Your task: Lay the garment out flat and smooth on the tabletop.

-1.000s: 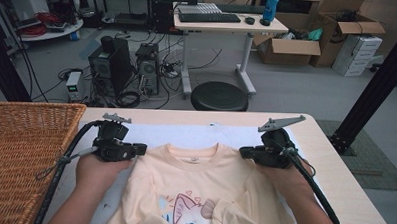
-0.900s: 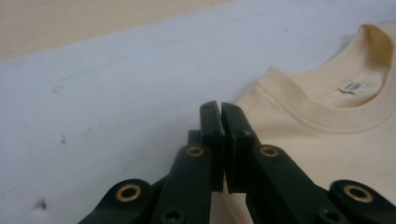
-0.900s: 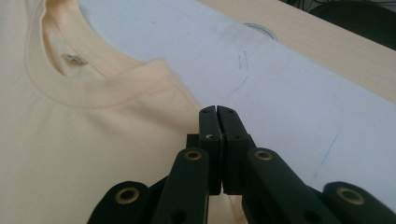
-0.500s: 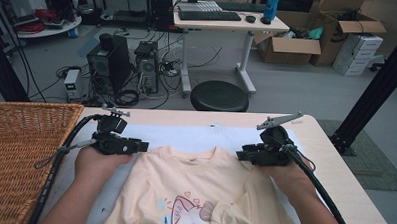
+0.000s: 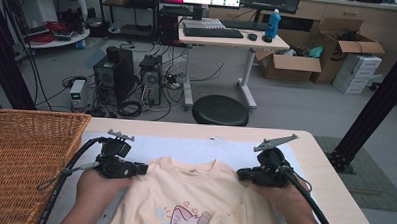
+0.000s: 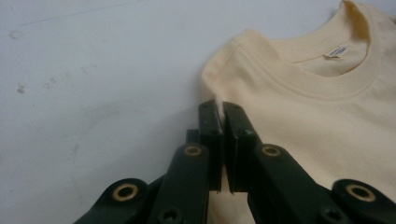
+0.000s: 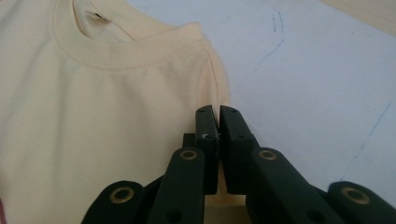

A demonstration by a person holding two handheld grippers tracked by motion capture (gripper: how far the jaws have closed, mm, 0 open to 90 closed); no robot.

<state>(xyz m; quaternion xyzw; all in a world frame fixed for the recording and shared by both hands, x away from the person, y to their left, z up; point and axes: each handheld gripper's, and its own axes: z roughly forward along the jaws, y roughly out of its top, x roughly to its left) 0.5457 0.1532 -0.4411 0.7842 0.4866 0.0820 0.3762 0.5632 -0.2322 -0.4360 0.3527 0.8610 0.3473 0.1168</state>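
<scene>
Here a pale yellow T-shirt (image 5: 188, 196) lies flat on the white mat (image 5: 185, 149) at the near side of the table (image 5: 315, 161), collar toward the far edge. The left gripper (image 5: 143, 168) pinches the shirt's left shoulder edge, its jaws having just closed on the fabric. The right gripper (image 5: 240, 173) likewise clamps the right shoulder edge, jaws narrow. A wicker basket (image 5: 25, 156) sits at the left.
</scene>
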